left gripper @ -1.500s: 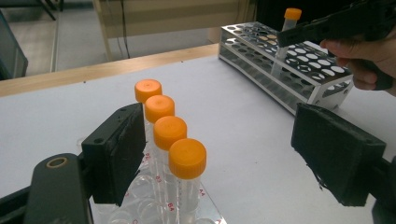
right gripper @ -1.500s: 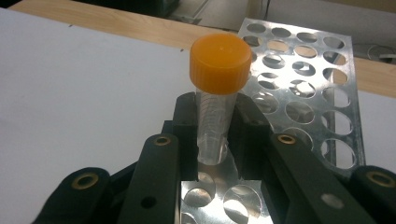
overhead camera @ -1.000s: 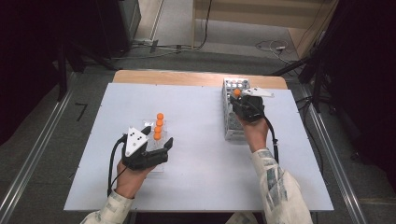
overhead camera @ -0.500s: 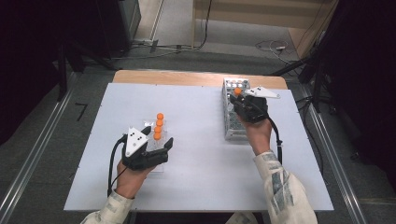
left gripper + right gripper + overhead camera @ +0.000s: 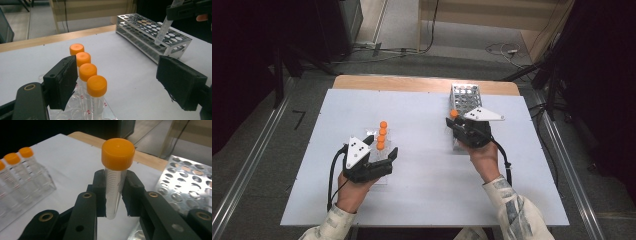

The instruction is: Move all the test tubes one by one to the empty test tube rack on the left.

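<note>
Right tongs (image 5: 113,195), lifted off rack (image 5: 464,97), clamping tube (image 5: 115,182), tip hidden; left tongs (image 5: 117,82) apart.

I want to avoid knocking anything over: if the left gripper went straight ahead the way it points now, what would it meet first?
Probably the row of orange-capped tubes, close beside the left gripper's open jaws; the metal rack lies farther off.

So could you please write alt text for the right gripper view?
The right gripper holds an upright clear tube with an orange cap between its black jaws. A perforated metal rack lies to the right, and a clear rack of orange-capped tubes stands at left on the white table.
</note>
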The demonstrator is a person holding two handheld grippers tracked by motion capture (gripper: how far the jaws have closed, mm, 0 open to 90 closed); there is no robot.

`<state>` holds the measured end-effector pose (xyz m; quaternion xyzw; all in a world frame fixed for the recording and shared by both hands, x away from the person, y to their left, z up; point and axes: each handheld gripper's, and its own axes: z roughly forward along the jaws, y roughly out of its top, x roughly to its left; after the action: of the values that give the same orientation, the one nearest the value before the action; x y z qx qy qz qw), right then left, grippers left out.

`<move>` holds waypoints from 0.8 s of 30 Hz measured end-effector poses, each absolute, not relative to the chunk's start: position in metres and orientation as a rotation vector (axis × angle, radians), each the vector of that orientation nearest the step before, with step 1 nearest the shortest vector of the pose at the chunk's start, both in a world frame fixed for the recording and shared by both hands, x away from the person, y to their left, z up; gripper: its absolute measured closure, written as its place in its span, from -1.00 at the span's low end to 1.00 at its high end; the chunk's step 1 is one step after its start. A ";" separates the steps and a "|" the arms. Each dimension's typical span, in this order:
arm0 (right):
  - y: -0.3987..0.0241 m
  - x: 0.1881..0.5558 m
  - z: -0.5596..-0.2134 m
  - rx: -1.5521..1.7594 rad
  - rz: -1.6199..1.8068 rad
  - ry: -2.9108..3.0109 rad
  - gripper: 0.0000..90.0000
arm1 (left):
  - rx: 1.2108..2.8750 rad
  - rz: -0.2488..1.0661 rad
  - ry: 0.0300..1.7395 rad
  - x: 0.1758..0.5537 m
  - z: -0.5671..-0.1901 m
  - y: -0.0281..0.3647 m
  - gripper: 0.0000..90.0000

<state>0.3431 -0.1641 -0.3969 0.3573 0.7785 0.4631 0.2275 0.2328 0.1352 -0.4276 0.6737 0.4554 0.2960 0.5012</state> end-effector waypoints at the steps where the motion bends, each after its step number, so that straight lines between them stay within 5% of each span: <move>1: -0.162 0.340 -0.398 0.972 1.279 2.158 0.58 | 1.632 0.712 1.099 0.233 -0.428 0.135 -0.60; 24: -0.131 0.302 -0.429 0.836 1.299 2.337 0.58 | 1.618 0.647 1.067 0.230 -0.425 0.131 -0.59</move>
<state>0.3024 -0.1314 -0.4293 0.2940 0.8222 0.4571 0.1693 0.2300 0.1307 -0.4252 0.6754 0.4454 0.2702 0.5219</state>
